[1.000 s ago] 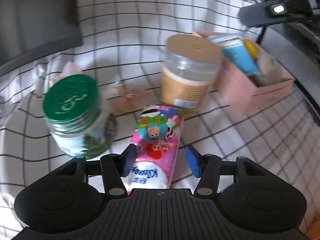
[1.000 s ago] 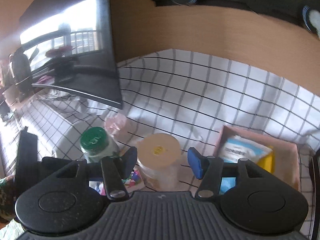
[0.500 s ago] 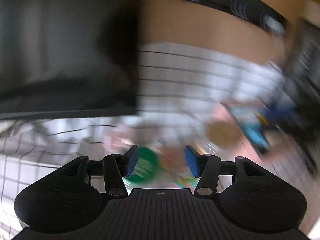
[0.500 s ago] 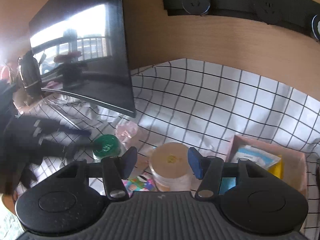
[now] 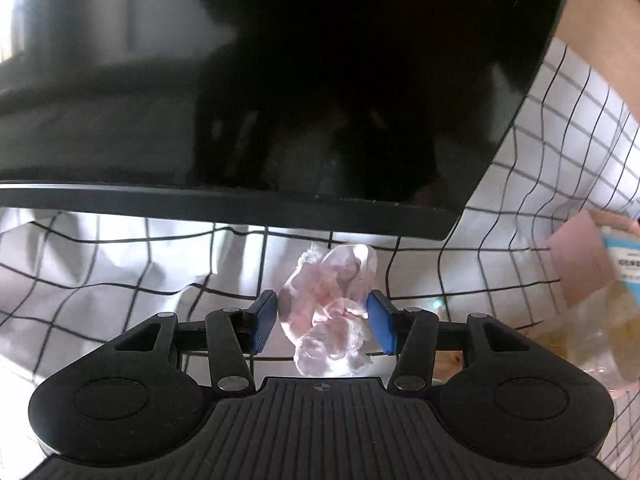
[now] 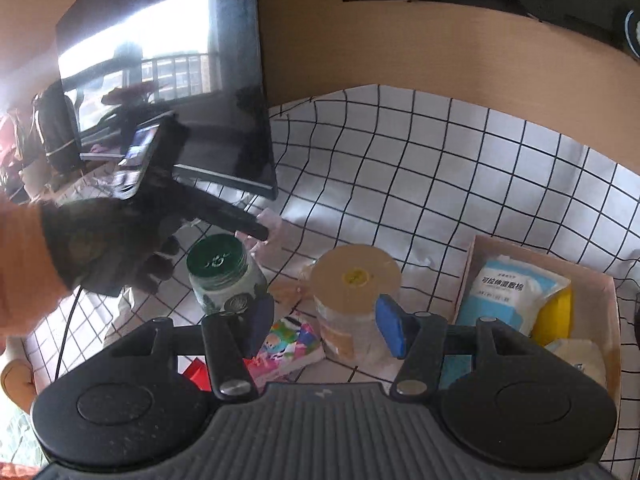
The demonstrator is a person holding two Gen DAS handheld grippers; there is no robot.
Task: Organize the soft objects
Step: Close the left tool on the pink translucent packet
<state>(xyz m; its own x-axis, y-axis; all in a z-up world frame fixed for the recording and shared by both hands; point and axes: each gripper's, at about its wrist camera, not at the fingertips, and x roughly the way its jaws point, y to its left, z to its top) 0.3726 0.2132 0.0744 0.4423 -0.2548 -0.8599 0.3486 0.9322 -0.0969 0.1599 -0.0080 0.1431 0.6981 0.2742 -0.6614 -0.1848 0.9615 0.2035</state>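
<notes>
Left gripper: low centre of the left wrist view, jaws apart and just narrowed a little; blue pads flanking the pink crumpled bag, whether touching it cannot be told.
Pink crumpled bag: centre of the left wrist view, between the pads, lying on the grid cloth just under the dark screen; in the right wrist view only a pale scrap showing at mid-left behind the black finger of the left tool.
Right gripper: low centre of its own view, released, jaws apart with nothing between the pads, hovering above the items.
Tissue pack: colourful, lower centre of the right wrist view, flat on the cloth; hidden from the left wrist view.
Tan-lidded jar: centre of the right wrist view, upright, just beside the tissue pack; only a blurred clear shape at the right edge of the left wrist view.
Green-lidded jar: left of centre in the right wrist view, upright; out of the left wrist view.
Pink box: right of the right wrist view, holding a blue-white pouch and a yellow item; a blurred corner at the right edge of the left wrist view.
Gloved hand: left of the right wrist view, dark glove, orange sleeve, carrying the left tool.
</notes>
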